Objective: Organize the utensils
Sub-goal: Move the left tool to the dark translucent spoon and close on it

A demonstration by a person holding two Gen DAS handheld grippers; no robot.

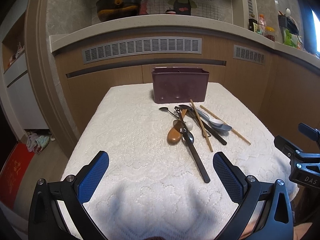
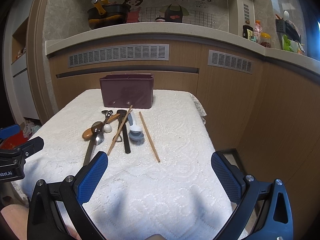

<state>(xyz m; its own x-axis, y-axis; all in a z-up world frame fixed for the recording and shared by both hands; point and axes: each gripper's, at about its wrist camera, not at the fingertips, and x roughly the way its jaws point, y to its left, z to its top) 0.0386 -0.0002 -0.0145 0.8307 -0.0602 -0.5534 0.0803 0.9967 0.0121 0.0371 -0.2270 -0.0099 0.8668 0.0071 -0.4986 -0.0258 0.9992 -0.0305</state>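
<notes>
A maroon utensil holder (image 1: 180, 87) (image 2: 127, 94) stands upright at the far side of the table. In front of it lies a loose pile of utensils: a wooden spoon (image 1: 174, 137) (image 2: 89, 134), a long black-handled spoon (image 1: 197, 160), a grey spoon (image 2: 136, 136) with a white spoon (image 2: 136, 128) nested on it, and two wooden chopsticks (image 2: 149, 137) (image 2: 120, 130). My left gripper (image 1: 161, 155) hovers open over the near cloth, short of the black handle's end. My right gripper (image 2: 160, 155) is open too, near the lone chopstick's tip. Neither holds anything.
The small table wears a white lace cloth (image 1: 130, 132). Wooden cabinets and a curved countertop (image 1: 140, 23) rise right behind it, with a pot and jars on top. The floor drops away left, where a red mat (image 1: 14, 172) lies, and right of the table edge (image 2: 208, 132).
</notes>
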